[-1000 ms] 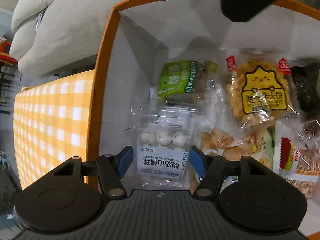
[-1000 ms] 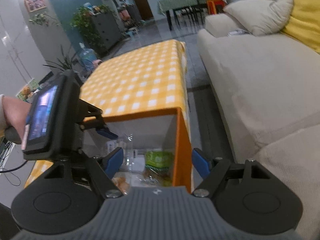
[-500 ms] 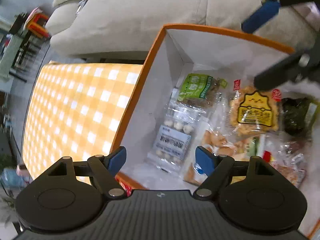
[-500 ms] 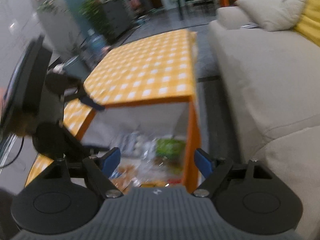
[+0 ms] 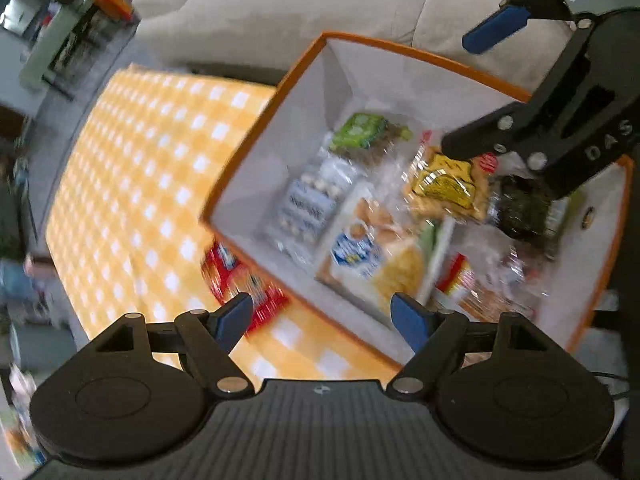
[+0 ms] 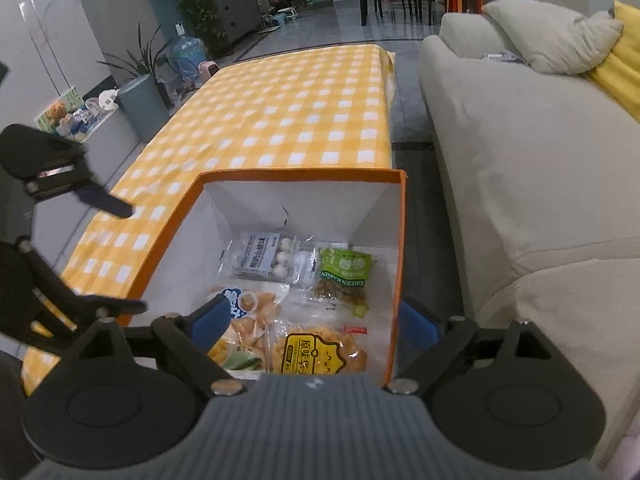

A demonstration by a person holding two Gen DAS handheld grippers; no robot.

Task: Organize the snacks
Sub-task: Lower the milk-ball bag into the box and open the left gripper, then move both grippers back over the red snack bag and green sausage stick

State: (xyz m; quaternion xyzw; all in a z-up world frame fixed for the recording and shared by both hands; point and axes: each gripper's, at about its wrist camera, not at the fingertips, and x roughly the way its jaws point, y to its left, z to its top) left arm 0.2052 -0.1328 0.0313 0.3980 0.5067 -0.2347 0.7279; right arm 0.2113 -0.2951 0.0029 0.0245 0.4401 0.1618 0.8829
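Now the orange-rimmed white cardboard box (image 6: 394, 248) sits on the yellow checked tablecloth (image 6: 288, 108), long axis running alongside the beige sofa (image 6: 520, 168); a red snack packet (image 5: 240, 284) lies just outside it, a green raisin bag (image 6: 346, 276) inside. Left gripper (image 5: 322, 318) and right gripper (image 6: 316, 322) both spread, empty.

Box (image 6: 394, 264) open on top, snack packs (image 6: 304, 264) covering its floor. Right hand-held gripper (image 5: 472, 92) hung over far side, partly blocking entry. Checkered surface (image 6: 288, 120) beyond lay bare; red packet (image 5: 240, 280) beside box.
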